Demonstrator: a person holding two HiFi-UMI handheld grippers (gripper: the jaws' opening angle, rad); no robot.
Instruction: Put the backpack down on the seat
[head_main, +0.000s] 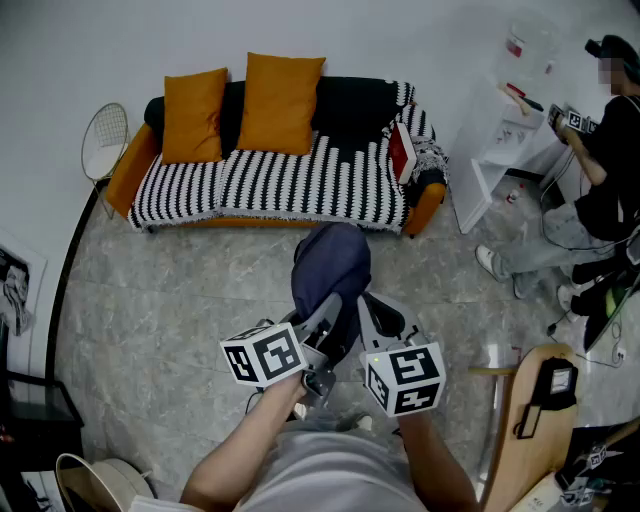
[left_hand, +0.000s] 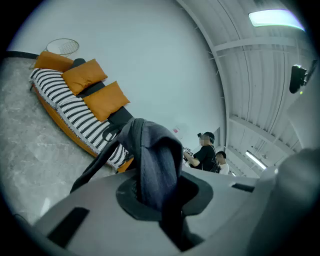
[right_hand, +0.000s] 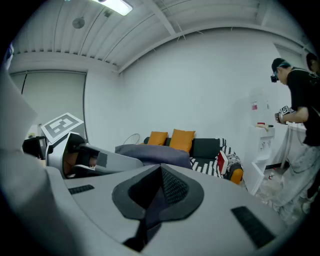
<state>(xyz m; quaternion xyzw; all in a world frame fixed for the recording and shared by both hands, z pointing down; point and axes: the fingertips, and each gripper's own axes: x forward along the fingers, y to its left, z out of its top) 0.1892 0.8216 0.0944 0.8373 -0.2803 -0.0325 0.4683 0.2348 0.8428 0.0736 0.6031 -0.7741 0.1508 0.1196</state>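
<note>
A dark blue backpack (head_main: 335, 265) hangs in front of me over the stone floor, short of the sofa (head_main: 280, 185). The sofa has a black-and-white striped seat and two orange cushions (head_main: 280, 100). My left gripper (head_main: 325, 322) is shut on the backpack's fabric (left_hand: 155, 160), which bunches up between the jaws. My right gripper (head_main: 378, 318) holds the bag from the other side, its jaws shut on a thin dark fold (right_hand: 150, 200). In the right gripper view the bag's body (right_hand: 155, 152) lies between me and the sofa (right_hand: 210, 150).
A red item (head_main: 402, 150) leans at the sofa's right end. A white shelf unit (head_main: 495, 160) and a person in black (head_main: 600, 150) are at the right. A round wire chair (head_main: 105, 135) stands left of the sofa. A wooden board (head_main: 530, 420) is at my lower right.
</note>
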